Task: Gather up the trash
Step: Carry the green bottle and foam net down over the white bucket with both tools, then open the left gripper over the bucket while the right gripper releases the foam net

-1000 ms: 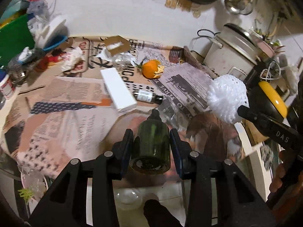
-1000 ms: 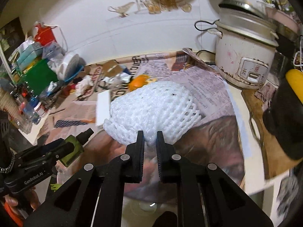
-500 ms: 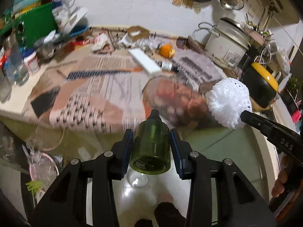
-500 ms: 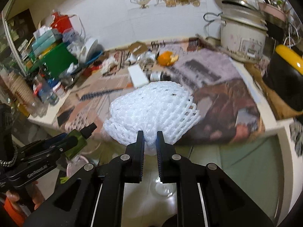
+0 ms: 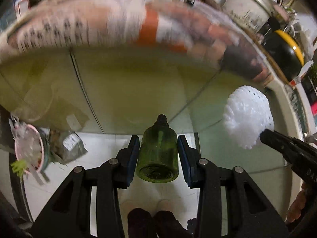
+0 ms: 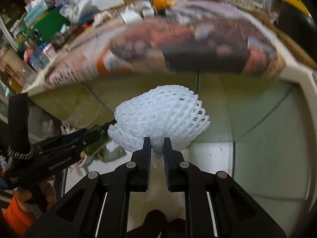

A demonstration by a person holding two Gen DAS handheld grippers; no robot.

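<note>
My left gripper (image 5: 158,144) is shut on a small green glass bottle (image 5: 158,150) with a black cap, held in the air below the counter edge, over the floor. My right gripper (image 6: 157,146) is shut on a white foam fruit net (image 6: 160,117), which also shows at the right of the left wrist view (image 5: 247,117). The bottle and left gripper show at the left of the right wrist view (image 6: 95,138). A pink bin (image 5: 29,148) lined with a clear bag stands on the floor to the lower left.
The newspaper-covered counter (image 5: 118,19) is above and blurred. Pale green cabinet doors (image 5: 128,83) fill the middle. A rice cooker (image 5: 249,10) and a black-and-yellow appliance (image 5: 285,49) stand at the right. A crumpled bag (image 5: 69,146) lies beside the bin.
Both grippers have dropped from counter height to below its edge, still holding the bottle and the foam net. The floor and pink bin have come into view.
</note>
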